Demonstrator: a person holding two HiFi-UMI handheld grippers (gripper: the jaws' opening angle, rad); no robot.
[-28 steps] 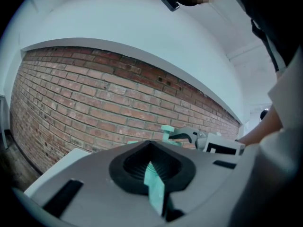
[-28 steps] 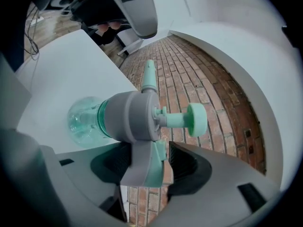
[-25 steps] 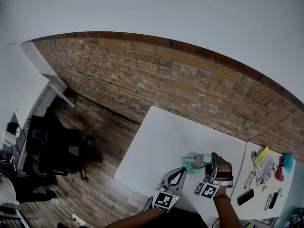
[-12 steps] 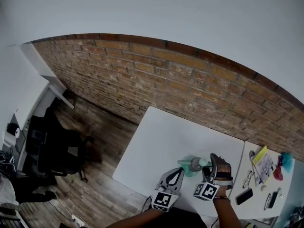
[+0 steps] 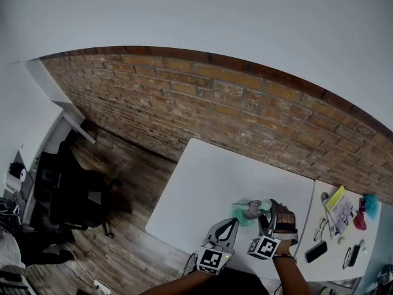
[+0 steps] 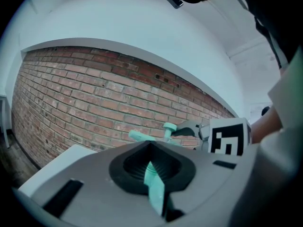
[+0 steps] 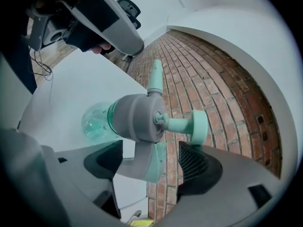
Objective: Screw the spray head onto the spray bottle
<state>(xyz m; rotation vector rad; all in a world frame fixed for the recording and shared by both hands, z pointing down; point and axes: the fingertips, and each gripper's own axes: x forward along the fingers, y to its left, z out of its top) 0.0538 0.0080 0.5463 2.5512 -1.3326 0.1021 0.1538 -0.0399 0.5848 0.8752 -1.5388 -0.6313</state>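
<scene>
Near the front edge of the bench [image 5: 209, 165], the spray head [image 7: 137, 117] already sits on the spray bottle [image 7: 94, 122], collar against neck; probably only final tightening remains. The right gripper [image 7: 151, 150] has just been opening: its fingers stand wide around the trigger [image 7: 149, 169], not pressing. The left gripper [image 6: 151, 160] fingers pinch a thin teal strip [image 6: 154, 190].

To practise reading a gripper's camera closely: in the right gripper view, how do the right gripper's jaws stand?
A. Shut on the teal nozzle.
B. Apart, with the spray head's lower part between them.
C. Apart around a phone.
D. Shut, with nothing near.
B: the right gripper has just been opening its jaws, which stand apart with the lower part of the spray head between them.
</scene>
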